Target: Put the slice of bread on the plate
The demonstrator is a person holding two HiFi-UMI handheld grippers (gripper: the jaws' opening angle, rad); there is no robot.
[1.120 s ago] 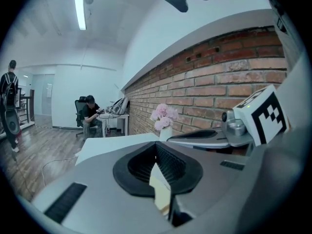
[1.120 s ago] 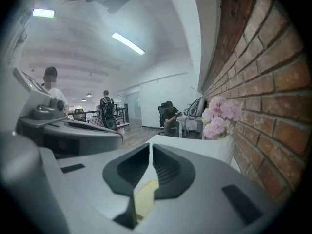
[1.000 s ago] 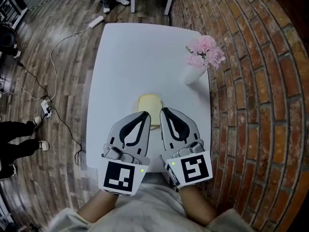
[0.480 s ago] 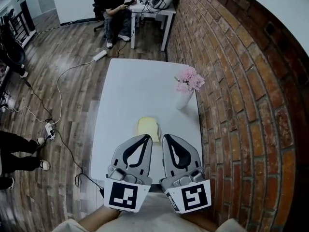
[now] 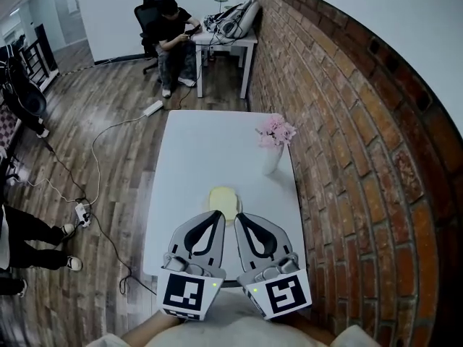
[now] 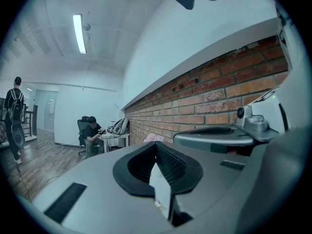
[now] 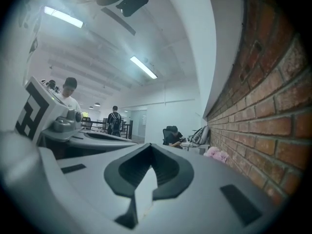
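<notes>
A pale yellow slice of bread lies near the front middle of the white table. I cannot make out a plate under it against the white top. Both grippers are held level side by side, above the table's near edge, just short of the bread. My left gripper is shut with nothing in it, and so is my right gripper. In the left gripper view the left gripper points along the brick wall. In the right gripper view the right gripper does the same. The bread shows in neither gripper view.
A white vase of pink flowers stands at the table's right side, next to the brick wall. A person sits at a small desk beyond the table. Cables and a power strip lie on the wooden floor at the left.
Both grippers have risen and drawn back from the bread, still side by side. The head view now takes in more of the room, so the table looks smaller and farther.
</notes>
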